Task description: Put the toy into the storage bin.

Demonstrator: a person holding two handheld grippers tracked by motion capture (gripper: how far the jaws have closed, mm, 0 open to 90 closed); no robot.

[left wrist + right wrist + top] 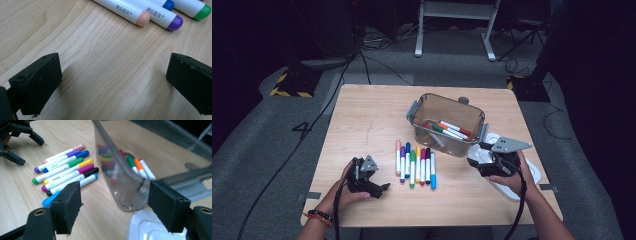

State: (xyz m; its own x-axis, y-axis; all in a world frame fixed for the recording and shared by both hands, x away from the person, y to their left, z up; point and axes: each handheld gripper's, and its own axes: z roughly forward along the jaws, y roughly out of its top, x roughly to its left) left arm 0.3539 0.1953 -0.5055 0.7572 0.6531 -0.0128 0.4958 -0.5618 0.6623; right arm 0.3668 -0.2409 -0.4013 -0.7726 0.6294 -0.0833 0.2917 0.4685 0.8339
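Several coloured markers lie side by side in a row on the wooden table. Behind them stands a clear plastic bin with several more markers inside. My left gripper rests low at the row's left, open, its jaws wide apart over bare wood; the peach cap and purple cap lie just beyond them. My right gripper hovers open by the bin's near right corner, above a white lid. Nothing is between its jaws, which frame the bin wall and the marker row.
The white lid lies flat at the table's right front, under the right hand. The left gripper shows far off in the right gripper view. Cables and a desk frame stand on the floor beyond the table.
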